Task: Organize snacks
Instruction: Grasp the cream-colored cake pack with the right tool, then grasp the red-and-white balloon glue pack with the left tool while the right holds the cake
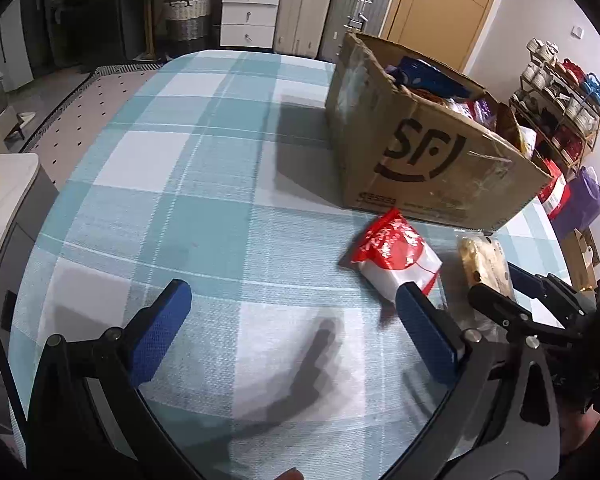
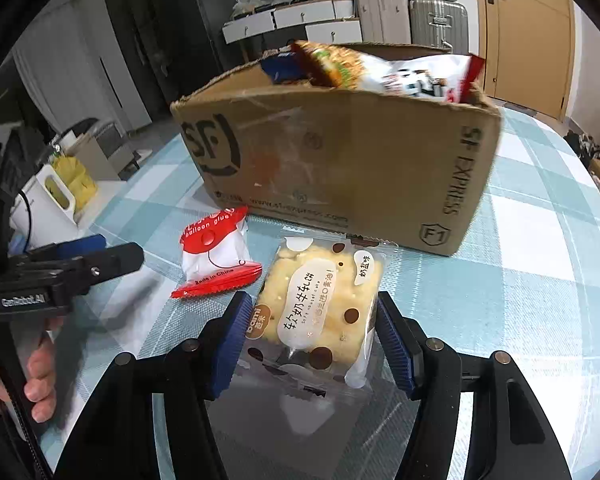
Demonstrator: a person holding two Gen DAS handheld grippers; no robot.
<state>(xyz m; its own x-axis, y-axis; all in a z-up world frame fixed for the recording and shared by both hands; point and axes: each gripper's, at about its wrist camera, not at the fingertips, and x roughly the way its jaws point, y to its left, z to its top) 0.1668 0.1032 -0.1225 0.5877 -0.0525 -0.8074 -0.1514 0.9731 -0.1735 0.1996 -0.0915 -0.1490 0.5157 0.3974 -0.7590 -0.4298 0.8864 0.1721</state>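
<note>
Right gripper clamps nougat cake packet on checked tablecloth, just before SF Express box. Left gripper wide open, empty. Red-white packet beside cake.

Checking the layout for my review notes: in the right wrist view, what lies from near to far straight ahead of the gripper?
right gripper, closed on the nougat cake packet → cardboard box → snack bags sticking out of its top.

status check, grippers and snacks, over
Right gripper shut on clear dotted cake packet. Left gripper open, empty. Red-white packet beside it. Brown cardboard box ahead.
</note>
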